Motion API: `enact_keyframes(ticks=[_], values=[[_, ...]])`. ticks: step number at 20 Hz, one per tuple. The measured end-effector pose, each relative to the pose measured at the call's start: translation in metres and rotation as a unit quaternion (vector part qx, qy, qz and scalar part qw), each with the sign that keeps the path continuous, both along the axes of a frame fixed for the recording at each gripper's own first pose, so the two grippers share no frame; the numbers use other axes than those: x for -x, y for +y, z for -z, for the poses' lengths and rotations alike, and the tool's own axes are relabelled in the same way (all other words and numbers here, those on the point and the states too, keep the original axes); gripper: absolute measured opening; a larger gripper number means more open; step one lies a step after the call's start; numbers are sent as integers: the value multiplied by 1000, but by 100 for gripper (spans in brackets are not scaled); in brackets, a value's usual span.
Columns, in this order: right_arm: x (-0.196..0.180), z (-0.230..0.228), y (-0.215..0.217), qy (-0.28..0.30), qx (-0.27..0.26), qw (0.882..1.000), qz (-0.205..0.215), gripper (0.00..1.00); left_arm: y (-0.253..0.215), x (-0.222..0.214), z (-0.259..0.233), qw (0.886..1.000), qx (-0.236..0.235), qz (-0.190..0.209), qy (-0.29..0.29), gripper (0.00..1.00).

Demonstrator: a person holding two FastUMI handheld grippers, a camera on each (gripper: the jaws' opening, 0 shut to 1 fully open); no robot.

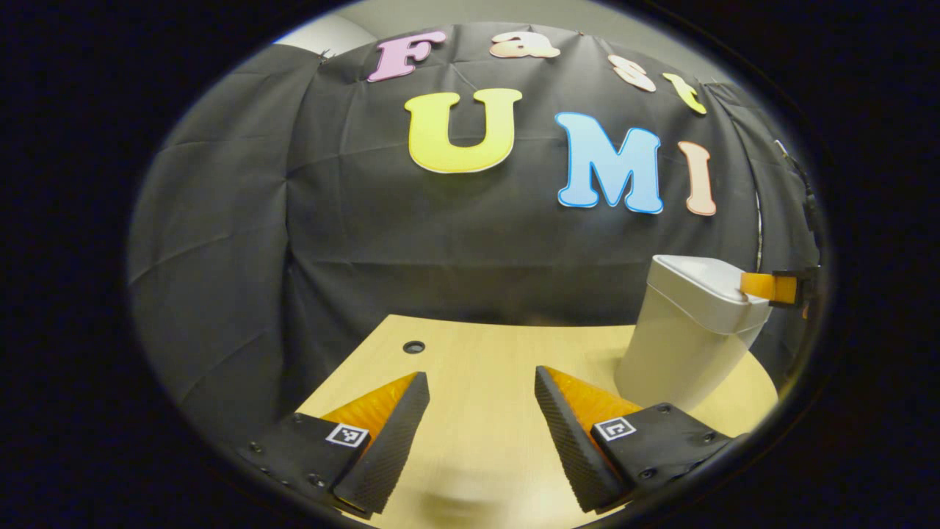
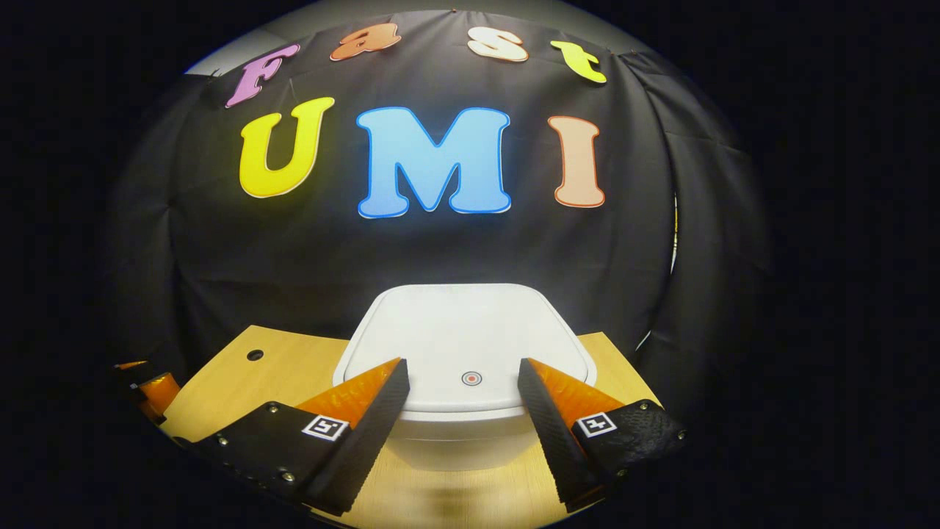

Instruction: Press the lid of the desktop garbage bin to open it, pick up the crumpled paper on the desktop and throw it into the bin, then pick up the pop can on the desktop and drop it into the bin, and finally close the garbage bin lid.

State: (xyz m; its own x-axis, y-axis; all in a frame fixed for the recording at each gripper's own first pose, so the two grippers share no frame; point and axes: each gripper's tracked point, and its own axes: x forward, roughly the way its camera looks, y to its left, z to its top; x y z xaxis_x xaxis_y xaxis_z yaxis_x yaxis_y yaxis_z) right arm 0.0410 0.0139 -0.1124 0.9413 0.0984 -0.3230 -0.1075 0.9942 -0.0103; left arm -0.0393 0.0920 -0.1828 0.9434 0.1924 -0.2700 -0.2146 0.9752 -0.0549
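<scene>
On the pale wooden desktop (image 1: 477, 353), going left to right in the left gripper view, a small dark round hole (image 1: 413, 346) sits near the back edge. Next comes the left gripper (image 1: 481, 382), its two fingers spread wide with nothing between them, hanging low over bare wood. Further right stands the white plastic desktop garbage bin (image 1: 679, 345), tall and tapered, its flat lid down. At the bin's far right rim a finger of the right gripper (image 1: 767, 285) appears to touch or hover just at the lid edge; the view there is too warped to say which.

In the right gripper view, the same hole (image 2: 255, 355) lies at the left, and a bit of the left gripper (image 2: 150, 389) peeks in at the lower left edge. The right gripper (image 2: 463, 375) is held directly over the bin, its fingers well apart and gripping nothing. Between them lies the white rounded lid (image 2: 463, 338), closed, with a small red ringed dot (image 2: 471, 378) near its front edge.

The step in hand looks to be the first one: pressing the lid to open it. To do it well, one fingertip should come down squarely on the ringed dot, pushing straight down, not at a slant, so the light bin does not tip or slide. A short, firm press and a clean lift away would likely let the lid spring. The left gripper would do best staying clear of the lid's swing.
</scene>
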Motion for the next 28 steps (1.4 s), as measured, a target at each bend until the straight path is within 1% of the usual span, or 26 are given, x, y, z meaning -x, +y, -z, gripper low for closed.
enact_keyframes(ticks=[2,7,8,9,10,11,12,14,15,16,19,20,21,22,23,24,25,28], values=[[-1,-2,-1,0,-15,1000,6,97,-3,-1,-1,1000,-2,4,-1,96],[-3,-6,-1,-15,-23,999,20,96,-6,-4,-10,1000,-13,12,-8,96],[-4,-5,-1,-11,-27,999,22,96,-5,-4,-12,1000,-13,12,-10,100],[-4,-7,-1,-10,-30,999,21,95,-5,-5,-14,1000,-13,12,-11,100],[-4,-7,0,-9,-32,999,20,95,-5,-7,-17,1000,-11,13,-13,96],[-4,-9,-1,-9,-35,999,19,95,-4,-8,-18,1000,-11,13,-15,100],[-3,-11,1,-10,-39,999,18,95,-5,-10,-22,1000,-11,14,-18,100],[0,-21,5,-27,-44,999,12,96,-5,-14,-31,999,-13,15,-27,100],[10,-33,10,-40,-43,998,9,96,-6,-16,-38,999,-14,15,-32,96],[13,-39,13,-51,-42,998,6,96,-7,-19,-45,999,-14,17,-38,95],[20,-58,17,-83,-41,996,-1,96,-11,-23,-66,998,-13,22,-57,95],[23,-62,19,-89,-40,995,-2,96,-13,-25,-74,998,-12,24,-64,100],[26,-65,20,-93,-38,995,-4,96,-14,-25,-83,997,-12,26,-70,100],[29,-68,21,-98,-38,994,-6,95,-17,-26,-90,997,-13,27,-77,95],[33,-72,23,-103,-36,994,-8,96,-19,-25,-99,996,-14,29,-84,100],[37,-75,24,-108,-35,993,-10,96,-21,-25,-108,995,-14,30,-92,95],[41,-78,26,-113,-33,993,-13,95,-23,-23,-117,994,-16,32,-99,100],[56,-91,31,-137,-24,990,-21,95,-32,-13,-140,992,-23,40,-120,100]])
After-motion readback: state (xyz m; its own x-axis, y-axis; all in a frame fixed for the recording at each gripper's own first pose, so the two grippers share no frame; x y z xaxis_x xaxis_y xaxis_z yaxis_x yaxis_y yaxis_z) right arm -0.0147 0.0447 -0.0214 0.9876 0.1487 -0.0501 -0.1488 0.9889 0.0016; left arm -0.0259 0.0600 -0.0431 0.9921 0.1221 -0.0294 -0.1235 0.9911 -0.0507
